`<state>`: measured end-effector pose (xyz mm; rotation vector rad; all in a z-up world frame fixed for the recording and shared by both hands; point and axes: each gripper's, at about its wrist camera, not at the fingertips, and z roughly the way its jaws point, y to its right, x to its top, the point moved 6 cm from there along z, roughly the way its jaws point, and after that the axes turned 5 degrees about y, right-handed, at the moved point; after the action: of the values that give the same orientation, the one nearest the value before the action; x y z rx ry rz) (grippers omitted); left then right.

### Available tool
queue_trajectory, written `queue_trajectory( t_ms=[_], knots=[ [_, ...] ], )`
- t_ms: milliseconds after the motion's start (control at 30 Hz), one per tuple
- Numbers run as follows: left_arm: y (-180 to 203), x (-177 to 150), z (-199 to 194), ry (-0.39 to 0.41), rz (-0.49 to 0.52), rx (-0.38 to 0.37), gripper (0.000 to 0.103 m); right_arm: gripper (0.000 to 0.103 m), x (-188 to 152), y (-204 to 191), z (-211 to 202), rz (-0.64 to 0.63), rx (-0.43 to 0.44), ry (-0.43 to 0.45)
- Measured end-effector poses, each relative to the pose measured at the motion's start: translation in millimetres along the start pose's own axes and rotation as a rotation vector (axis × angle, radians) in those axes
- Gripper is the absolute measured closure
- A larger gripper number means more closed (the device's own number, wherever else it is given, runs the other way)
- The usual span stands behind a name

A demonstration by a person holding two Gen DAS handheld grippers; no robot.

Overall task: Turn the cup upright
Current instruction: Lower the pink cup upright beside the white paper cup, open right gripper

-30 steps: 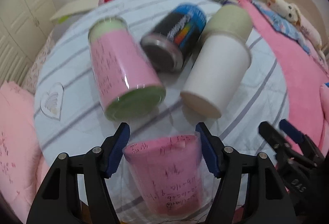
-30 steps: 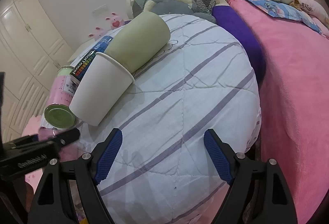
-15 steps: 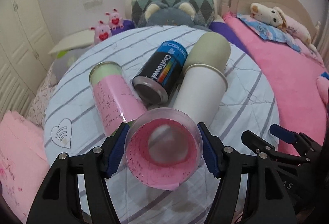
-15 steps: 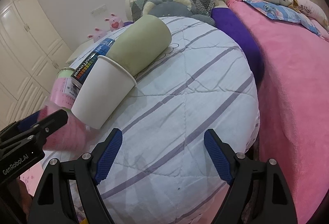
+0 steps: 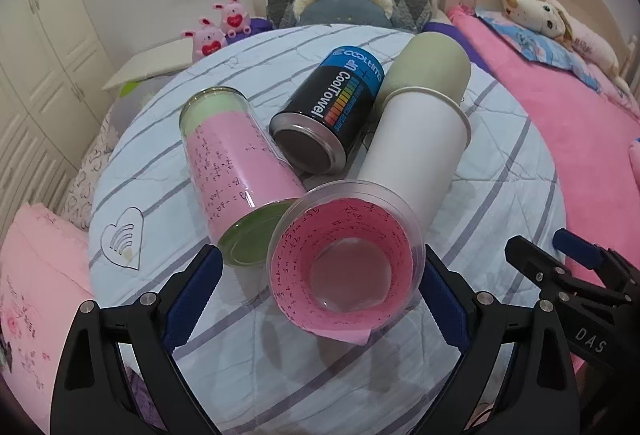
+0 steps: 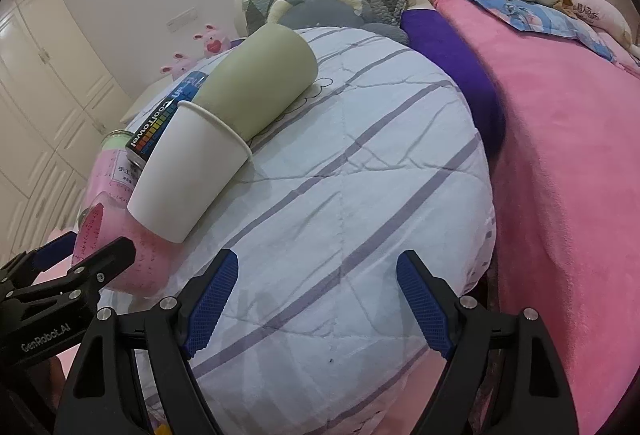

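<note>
The clear plastic cup lined with pink handwritten paper (image 5: pixel 344 267) sits at about 6 o'clock on the round table with the white, purple-striped quilted cover (image 5: pixel 500 195), between the blue pads of the left tool (image 5: pixel 322 287). Its mouth tips toward the camera; its right wall looks to touch the right pad while a gap shows at the left pad, so whether it is pinched I cannot tell. It reads as light, thin-walled and springy: squeezed hard it would likely buckle or slip, so the mid-wall across the widest part seems the best hold. Just beyond, at 12 o'clock, lie a glass jar wrapped in pink paper (image 5: pixel 236 171), a black-and-blue tin can (image 5: pixel 332 111) and a white paper cup (image 5: pixel 416 159) nested on a sage-green cup (image 5: pixel 434 63). The right tool (image 6: pixel 316 303) hangs spread wide, gripping nothing, over bare cover at 3 o'clock.
</note>
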<state>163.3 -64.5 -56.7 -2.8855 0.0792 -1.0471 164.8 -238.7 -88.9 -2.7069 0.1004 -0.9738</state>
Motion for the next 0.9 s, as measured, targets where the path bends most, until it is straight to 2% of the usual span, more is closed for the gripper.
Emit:
queue_trajectory(
  t_ms=[500, 900],
  knots=[
    [1.7, -9.0, -22.2, 0.035, 0.023, -0.044, 0.007, 0.019, -4.4, -0.8, -25.0, 0.001, -0.056, 0.038],
    [-15.8, -32.3, -53.3, 0.089, 0.036, -0.078, 0.007, 0.019, -22.0, -22.5, -61.3, -0.022, -0.115, 0.096]
  ],
)
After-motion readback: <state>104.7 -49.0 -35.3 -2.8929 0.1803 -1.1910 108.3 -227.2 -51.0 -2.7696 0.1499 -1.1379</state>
